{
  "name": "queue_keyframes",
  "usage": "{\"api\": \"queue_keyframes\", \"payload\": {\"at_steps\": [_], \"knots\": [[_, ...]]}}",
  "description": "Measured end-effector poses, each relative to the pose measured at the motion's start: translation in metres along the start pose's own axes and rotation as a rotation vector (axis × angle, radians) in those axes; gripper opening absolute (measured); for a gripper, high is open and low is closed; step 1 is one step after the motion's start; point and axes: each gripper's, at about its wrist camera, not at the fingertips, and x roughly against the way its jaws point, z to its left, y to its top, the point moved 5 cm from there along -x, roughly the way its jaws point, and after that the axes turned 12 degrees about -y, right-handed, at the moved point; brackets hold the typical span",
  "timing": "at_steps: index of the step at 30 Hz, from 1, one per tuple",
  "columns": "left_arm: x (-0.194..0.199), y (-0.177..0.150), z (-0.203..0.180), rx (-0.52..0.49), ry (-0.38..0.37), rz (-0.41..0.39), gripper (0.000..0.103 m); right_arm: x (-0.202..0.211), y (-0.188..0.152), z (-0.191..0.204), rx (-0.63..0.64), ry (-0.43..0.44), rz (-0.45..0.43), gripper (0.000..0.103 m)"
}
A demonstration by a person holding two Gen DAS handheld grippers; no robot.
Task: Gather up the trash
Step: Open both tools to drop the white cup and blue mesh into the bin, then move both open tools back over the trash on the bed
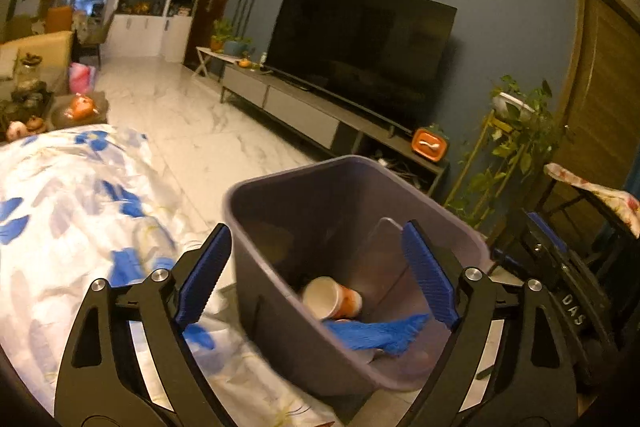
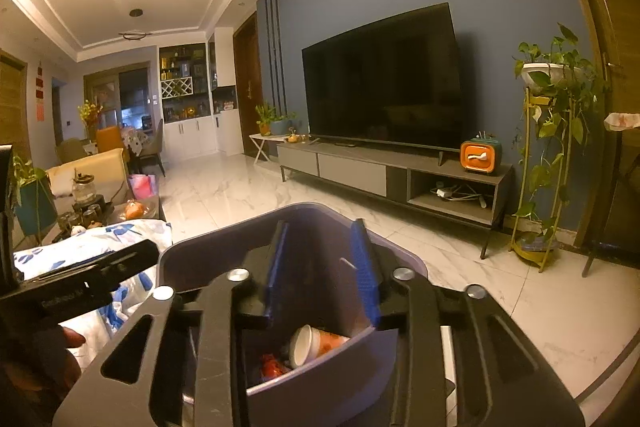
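A grey-purple trash bin (image 1: 280,267) stands on the floor beside the cloth-covered table. Inside it lie a white and orange paper cup (image 1: 332,297) on its side and a blue crumpled piece (image 1: 376,335). My left gripper (image 1: 316,231) hangs over the bin's mouth, open wide, with nothing between its blue pads. In the right wrist view the bin (image 2: 192,247) shows the same cup (image 2: 316,343) and a red wrapper (image 2: 272,367). My right gripper (image 2: 320,227) is over the bin too, its jaws partly apart and holding nothing.
A white cloth with blue flowers (image 1: 60,207) covers the table at the left. A large TV (image 1: 360,47) on a low cabinet (image 1: 304,107) stands across the marble floor. A plant stand (image 1: 512,147) and a chair with a cloth (image 1: 592,195) are at the right.
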Motion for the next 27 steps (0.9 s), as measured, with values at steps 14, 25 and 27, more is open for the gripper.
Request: {"api": "queue_keyframes", "payload": {"at_steps": [14, 25, 27], "knots": [[0.108, -0.029, 0.040, -0.001, 0.303, -0.060, 0.092, 0.044, -0.023, 0.013, 0.020, 0.078, 0.014, 0.081], [0.216, -0.053, 0.079, 0.104, 0.488, -0.129, 0.092, 0.095, -0.032, 0.048, 0.053, 0.196, -0.016, 0.084], [0.239, -0.061, 0.086, 0.111, 0.537, -0.141, 0.092, 0.102, -0.036, 0.059, 0.055, 0.228, -0.008, 0.084]]}}
